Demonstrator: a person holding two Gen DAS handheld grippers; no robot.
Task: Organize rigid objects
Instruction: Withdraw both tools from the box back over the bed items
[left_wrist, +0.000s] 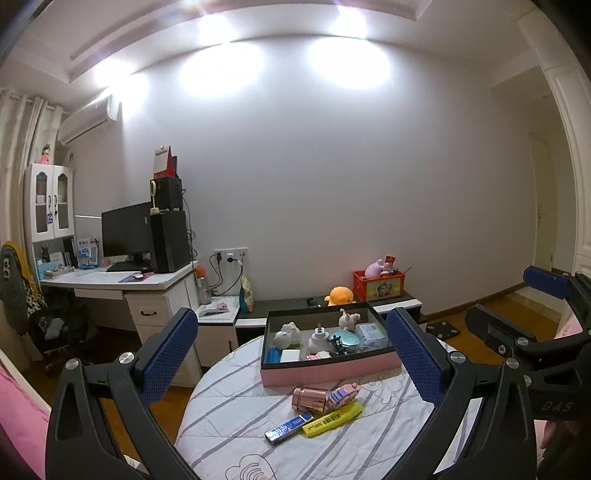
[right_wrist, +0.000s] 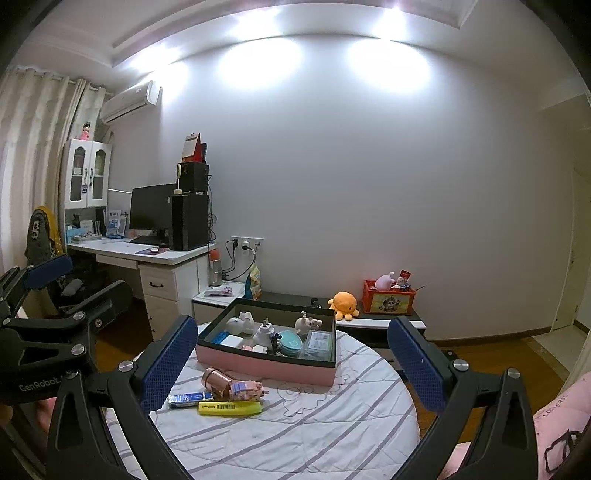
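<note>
Right wrist view: left gripper reads "GenRobot"; both grippers' jaws wide, empty

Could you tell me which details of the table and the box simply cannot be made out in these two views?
- Highlighter label print: too small in both views.
- Box floor near its front wall: hidden by that wall in both views.
- Table near edge: cut off by the frame and the fingers.
- Clear case contents: too small and blurred.

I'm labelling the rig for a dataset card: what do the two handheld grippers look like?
Both the left gripper and the right gripper have matte black frames with silver screws and blue dimpled pads on their fingers. White lettering marks their bodies: "GenRobot" on the left, "DAS" on the right.
</note>
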